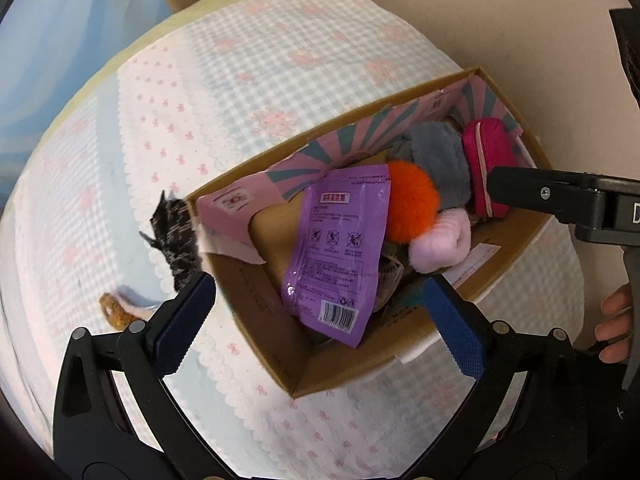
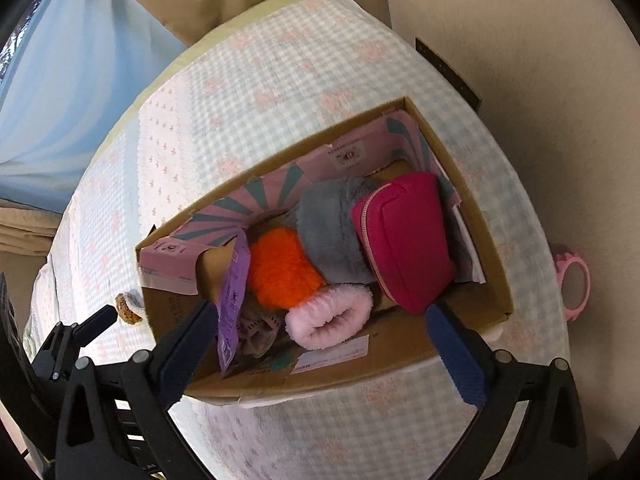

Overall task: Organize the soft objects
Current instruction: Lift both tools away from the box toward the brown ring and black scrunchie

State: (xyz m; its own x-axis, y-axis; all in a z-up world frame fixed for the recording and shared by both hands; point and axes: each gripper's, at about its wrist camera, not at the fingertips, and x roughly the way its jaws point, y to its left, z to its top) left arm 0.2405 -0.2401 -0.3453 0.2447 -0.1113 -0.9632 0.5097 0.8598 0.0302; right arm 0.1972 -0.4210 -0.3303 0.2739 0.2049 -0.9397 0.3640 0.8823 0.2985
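Observation:
A cardboard box [image 1: 256, 300] [image 2: 496, 256] sits on a table under a checked cloth. It holds a purple packet [image 1: 336, 248] [image 2: 234, 292], an orange pompom [image 1: 412, 200] [image 2: 280, 268], a grey plush item [image 1: 444, 156] [image 2: 328, 232], a pink fluffy roll [image 1: 440, 244] [image 2: 328, 316] and a magenta zip pouch [image 1: 488, 156] [image 2: 404, 236]. My left gripper [image 1: 316, 300] is open and empty above the box's near corner. My right gripper [image 2: 320, 320] is open and empty above the box; one of its fingers [image 1: 516, 188] reaches over the pouch in the left wrist view.
A black sparkly soft item [image 1: 176, 232] lies on the cloth [image 1: 280, 80] by the box's left end. A small brown and pink piece [image 1: 116, 308] [image 2: 130, 306] lies nearer the edge. A pink ring-shaped thing [image 2: 574, 280] sits beyond the table's right edge. Blue curtain at left.

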